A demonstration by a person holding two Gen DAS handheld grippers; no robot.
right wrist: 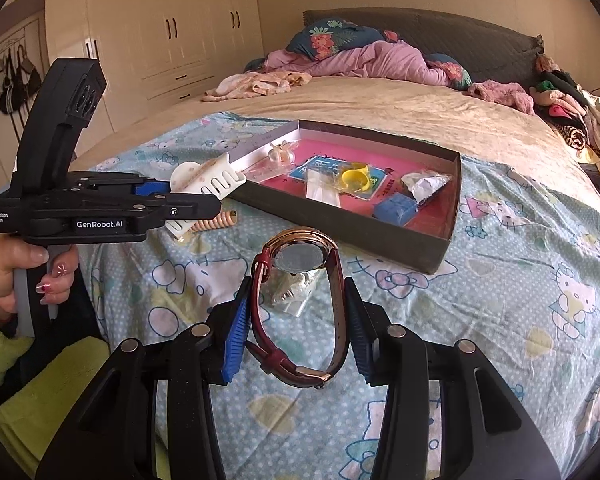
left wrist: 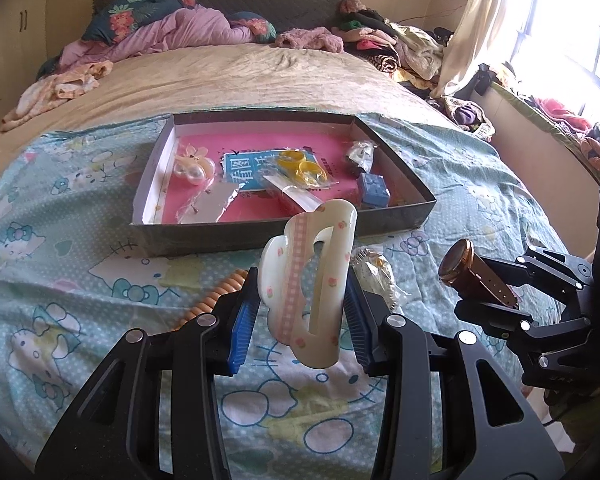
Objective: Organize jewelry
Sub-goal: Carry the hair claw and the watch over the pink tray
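Observation:
My left gripper [left wrist: 302, 312] is shut on a white hair claw [left wrist: 308, 288] with pink checks and small flowers, held upright above the bedspread. The right wrist view shows that hair claw [right wrist: 208, 180] in the left gripper [right wrist: 196, 196] near the box's left corner. My right gripper [right wrist: 298, 320] is shut on a rose-gold watch [right wrist: 300, 260] by its dark red strap, case back facing the camera. From the left, the watch [left wrist: 460, 264] sits in the right gripper [left wrist: 488, 286]. Ahead lies a shallow dark box [left wrist: 260, 236] holding a pearl ornament [left wrist: 194, 166], bagged yellow rings [left wrist: 300, 164] and a blue cube [left wrist: 374, 190].
An orange coil hair tie [left wrist: 216, 296] and a clear packet [left wrist: 374, 276] lie on the Hello Kitty bedspread [left wrist: 80, 280] before the box [right wrist: 340, 220]. Clothes are heaped at the bed's head and right side. A hand [right wrist: 20, 276] grips the left tool's handle.

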